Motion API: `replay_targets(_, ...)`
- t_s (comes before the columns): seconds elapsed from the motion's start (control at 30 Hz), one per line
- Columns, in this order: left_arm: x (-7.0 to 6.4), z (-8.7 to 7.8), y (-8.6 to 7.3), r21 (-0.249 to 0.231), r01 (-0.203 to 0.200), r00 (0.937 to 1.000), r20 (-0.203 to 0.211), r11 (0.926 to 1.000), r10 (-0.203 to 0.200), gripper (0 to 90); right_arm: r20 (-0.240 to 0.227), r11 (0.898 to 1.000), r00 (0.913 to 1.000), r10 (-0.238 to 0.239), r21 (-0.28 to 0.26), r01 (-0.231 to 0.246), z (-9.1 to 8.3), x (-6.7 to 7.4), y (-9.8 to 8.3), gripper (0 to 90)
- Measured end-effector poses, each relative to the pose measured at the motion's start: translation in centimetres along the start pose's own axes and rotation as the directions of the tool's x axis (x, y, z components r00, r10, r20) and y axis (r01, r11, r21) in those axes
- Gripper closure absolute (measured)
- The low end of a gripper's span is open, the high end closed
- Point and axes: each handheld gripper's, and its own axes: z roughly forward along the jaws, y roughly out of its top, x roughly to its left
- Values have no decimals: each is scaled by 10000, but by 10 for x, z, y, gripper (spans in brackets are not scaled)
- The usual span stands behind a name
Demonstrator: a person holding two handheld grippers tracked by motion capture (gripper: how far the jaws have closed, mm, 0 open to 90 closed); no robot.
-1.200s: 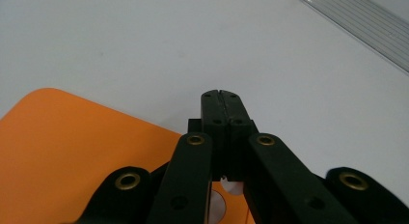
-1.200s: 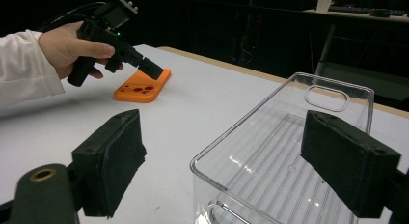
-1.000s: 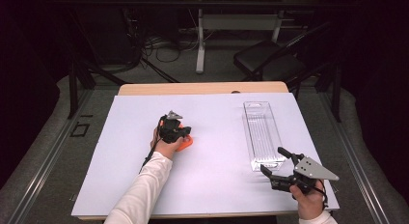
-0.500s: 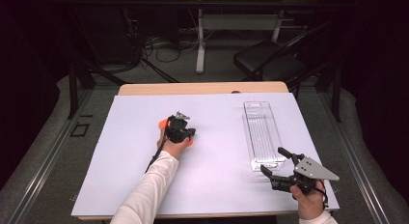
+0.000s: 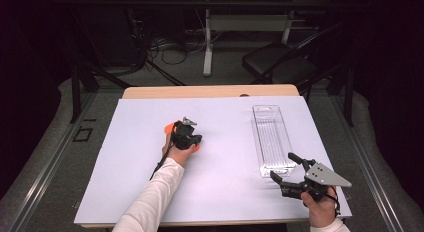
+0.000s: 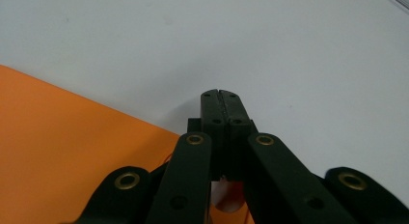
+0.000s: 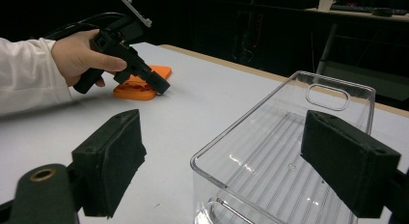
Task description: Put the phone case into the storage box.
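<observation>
the right gripper (image 5: 286, 174) is held nearest, jaws spread, just short of the near end of the clear tray (image 5: 271, 139), whose long axis runs away from it. farther off, left of the tray, the left gripper (image 6: 221, 99), jaws pressed together, is lowered beside the flat orange piece (image 7: 141, 87).

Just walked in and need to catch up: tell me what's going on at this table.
A person works at a white-covered table with a gripper in each hand. The left gripper, its jaws shut together with nothing visibly between them, is at a flat orange object near the middle of the table. The right gripper is open and held near the close end of a clear plastic bin, not touching it. The bin looks empty.
</observation>
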Motion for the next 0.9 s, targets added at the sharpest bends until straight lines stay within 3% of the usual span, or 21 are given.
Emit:
replay_targets(0.33,-2,-17,-17,106,172,9997,145,9998,-174,900,38,10000,10000,-15,20,15,-1,0,0,139)
replay_targets(0.53,-2,-30,-27,268,61,9998,195,9996,-66,900,46,10000,10000,-32,-4,32,-1,1,1,139)
replay_targets(0.9,2,-50,-49,166,211,9996,180,9996,-214,900,94,10000,9999,-53,-45,54,-1,1,1,139)
